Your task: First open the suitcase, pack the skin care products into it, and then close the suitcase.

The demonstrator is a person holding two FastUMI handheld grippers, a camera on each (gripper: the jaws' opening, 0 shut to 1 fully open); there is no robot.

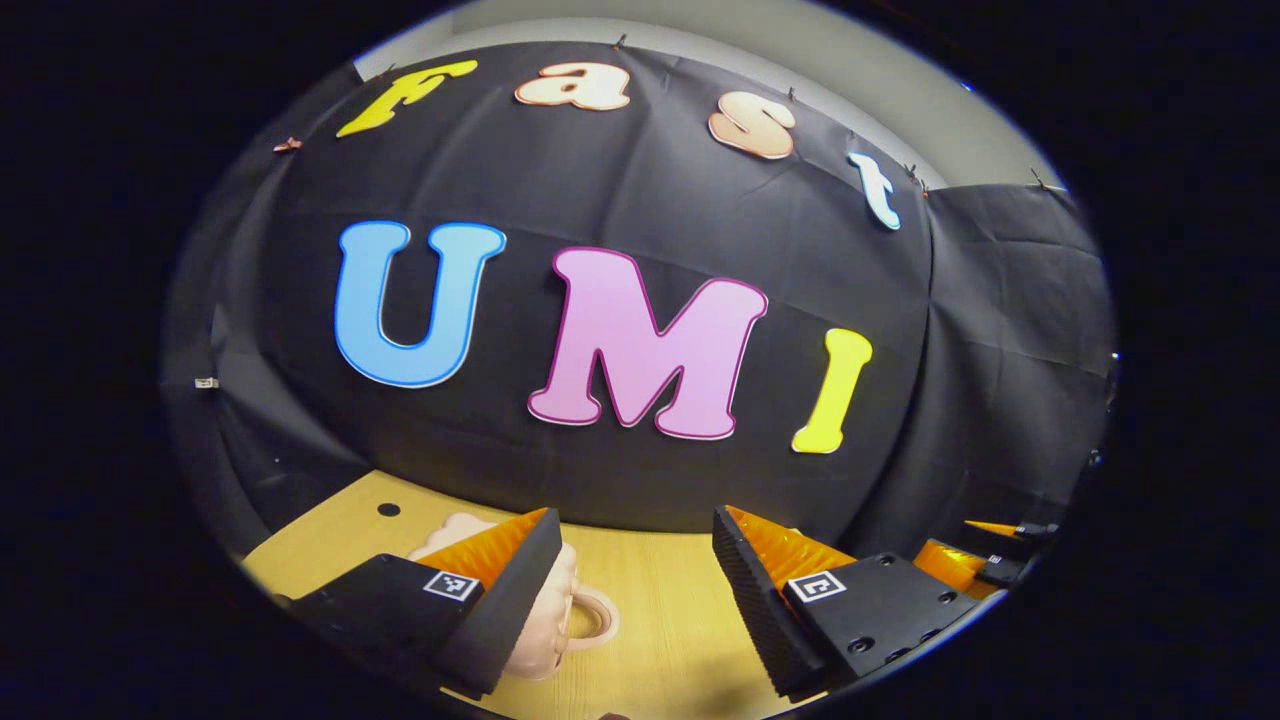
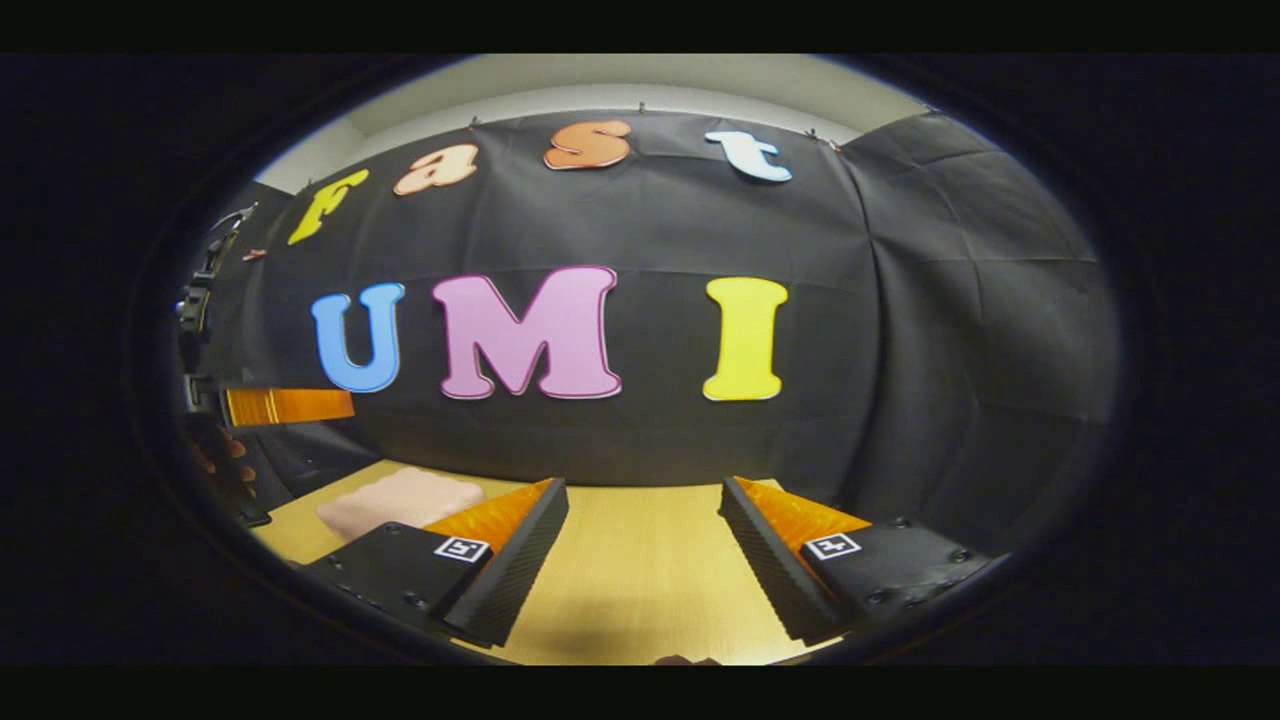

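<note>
Both grippers held level above a pale wooden worktop, jaws spread, a pink suitcase lying toward the left.

A light wood worktop is backed by black cloth walls, with a strip of grey room wall seen above the cloth at 12 o'clock. In the left gripper view, the left gripper is seen with its jaws spread wide and nothing between them; the pink, ridged suitcase with a loop handle lies just behind the finger at 7 o'clock, and the other gripper's fingers are glimpsed at 4 o'clock. In the right gripper view, the right gripper is likewise held with jaws spread over bare wood; the suitcase is seen farther off at 8 o'clock, and a hand holding the other gripper is caught at 9 o'clock.
</note>
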